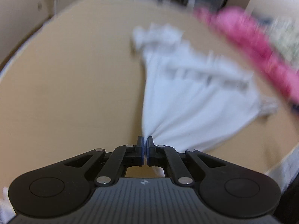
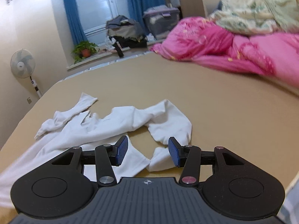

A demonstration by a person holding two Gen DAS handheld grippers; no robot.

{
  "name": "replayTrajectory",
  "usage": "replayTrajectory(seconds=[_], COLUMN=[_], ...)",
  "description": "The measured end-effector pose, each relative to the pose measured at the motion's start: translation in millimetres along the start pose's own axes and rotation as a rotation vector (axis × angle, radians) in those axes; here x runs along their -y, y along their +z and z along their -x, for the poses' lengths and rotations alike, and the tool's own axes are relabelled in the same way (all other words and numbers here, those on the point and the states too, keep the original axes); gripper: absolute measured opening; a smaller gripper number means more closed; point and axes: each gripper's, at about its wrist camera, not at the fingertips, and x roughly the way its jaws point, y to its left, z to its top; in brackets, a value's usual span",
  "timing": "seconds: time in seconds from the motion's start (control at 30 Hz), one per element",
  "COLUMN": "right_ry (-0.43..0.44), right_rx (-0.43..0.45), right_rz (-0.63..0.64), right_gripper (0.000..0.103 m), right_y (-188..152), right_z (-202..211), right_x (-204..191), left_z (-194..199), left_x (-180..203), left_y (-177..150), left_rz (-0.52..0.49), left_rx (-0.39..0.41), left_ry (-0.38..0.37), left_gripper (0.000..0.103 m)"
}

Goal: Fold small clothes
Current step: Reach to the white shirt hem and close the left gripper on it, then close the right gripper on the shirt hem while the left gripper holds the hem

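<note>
The white garment (image 2: 112,125) lies crumpled on the tan bed (image 2: 214,112), spread across its near part with sleeves and folds thrown out to the far side. One corner of it runs straight into your left gripper (image 1: 145,143): the jaws are closed tight on that bunched corner, and the cloth fans out from the pinch, up and to the right in the left wrist view, which is heavily blurred. The rest of the fabric still rests on the bed beyond the jaws.

Your right gripper (image 2: 148,154) hangs just above another part of the garment. Its jaws stand partly apart, blue pads (image 2: 122,152) facing each other, and nothing is pressed between them; two white flaps of cloth lie below the gap with a sliver of bare bed showing between the flaps.

Farther back on the bed, to the right, sits a pink quilt (image 2: 233,50) with a pale floral blanket (image 2: 261,9) heaped on top. Past the bed's far edge you can see a window with blue curtains (image 2: 72,18), a potted plant (image 2: 85,49), a pile of bags, and a standing fan (image 2: 22,63) by the left wall.
</note>
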Motion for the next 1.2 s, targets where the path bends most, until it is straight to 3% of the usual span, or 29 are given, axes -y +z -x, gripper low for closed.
replayTrajectory(seconds=[0.1, 0.2, 0.4, 0.47, 0.53, 0.7, 0.77, 0.8, 0.83, 0.87, 1.03, 1.2], right_ry=[0.029, 0.044, 0.013, 0.000, -0.009, -0.015, -0.005, 0.001, 0.002, 0.003, 0.064, 0.184], right_rx=[-0.082, -0.146, -0.193, -0.206, -0.229, -0.273, -0.285, -0.284, -0.282, -0.286, -0.209, -0.103], right_rz=[-0.027, -0.002, 0.137, 0.174, 0.196, 0.252, 0.277, 0.288, 0.290, 0.276, 0.164, 0.040], right_gripper=[0.051, 0.051, 0.051, 0.051, 0.051, 0.051, 0.045, 0.039, 0.019, 0.007, 0.005, 0.004], right_y=[-3.5, -7.0, -13.1, -16.8, -20.0, -28.8, -32.7, -34.3, -34.6, -33.6, -18.6, -2.3], right_z=[-20.7, -46.2, -101.5, -118.3, -134.0, -160.6, -166.5, -167.3, -167.3, -167.1, -130.4, -50.4], right_x=[-2.8, -15.2, -40.2, -43.0, -43.3, -44.4, -46.9, -47.4, -47.0, -44.7, -35.7, -23.7], left_z=[-1.8, -8.6, -32.2, -39.1, -43.3, -57.3, -60.1, -61.2, -63.0, -63.5, -39.0, 18.7], left_x=[14.3, 20.1, 6.5, 1.5, 2.8, 3.0, 3.4, 4.4, 6.6, 8.6, 12.3, 3.5], left_y=[-4.3, -2.8, 3.5, 3.9, 5.4, 8.0, 8.6, 8.9, 10.4, 10.9, 9.7, -2.6], left_rz=[-0.102, -0.138, -0.037, -0.024, -0.028, -0.041, -0.044, -0.047, -0.054, -0.065, -0.067, 0.005], left_rx=[-0.027, -0.059, -0.109, -0.119, -0.128, -0.162, -0.162, -0.161, -0.156, -0.145, -0.041, 0.098], left_ry=[-0.005, -0.001, 0.011, 0.013, 0.018, 0.043, 0.052, 0.054, 0.060, 0.075, 0.089, 0.014], left_gripper=[0.001, 0.003, 0.011, 0.022, 0.026, 0.026, 0.019, 0.015, 0.011, 0.008, 0.005, 0.004])
